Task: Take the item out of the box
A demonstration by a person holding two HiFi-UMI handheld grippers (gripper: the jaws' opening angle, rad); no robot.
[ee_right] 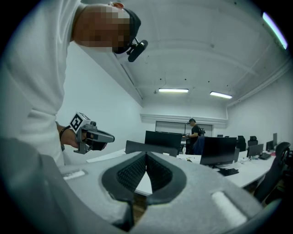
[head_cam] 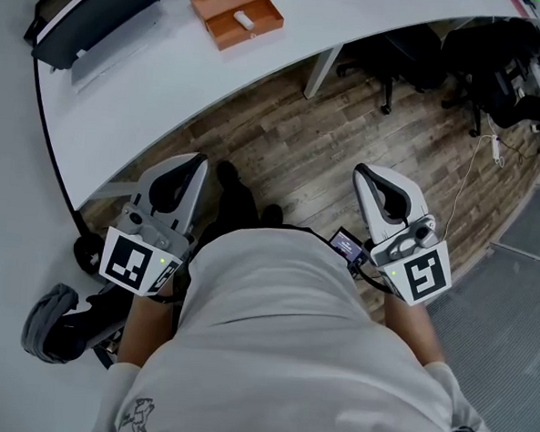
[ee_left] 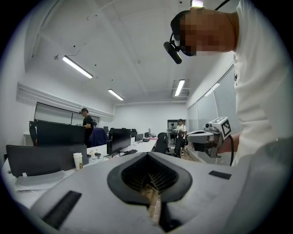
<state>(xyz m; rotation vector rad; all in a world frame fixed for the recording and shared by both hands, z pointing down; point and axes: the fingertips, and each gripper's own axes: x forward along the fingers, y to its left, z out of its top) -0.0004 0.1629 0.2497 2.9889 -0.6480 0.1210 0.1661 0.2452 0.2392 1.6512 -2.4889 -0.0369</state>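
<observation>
An open orange box [head_cam: 237, 14] stands on the white curved table [head_cam: 150, 94], at the far side in the head view. A small white item [head_cam: 244, 19] lies inside it. Both grippers are held low at the person's waist, over the wooden floor and well short of the table. My left gripper [head_cam: 194, 163] is shut with nothing in it, its tips meeting in the left gripper view [ee_left: 149, 157]. My right gripper [head_cam: 364, 177] is shut and empty too [ee_right: 146, 155]. Neither gripper view shows the box.
A black monitor [head_cam: 100, 8] lies on the table left of the box. Black office chairs [head_cam: 398, 54] and cables [head_cam: 489, 146] stand on the floor at the right. Desks with monitors [ee_right: 219, 151], a paper cup [ee_left: 78, 161] and people [ee_left: 87, 121] are in the background.
</observation>
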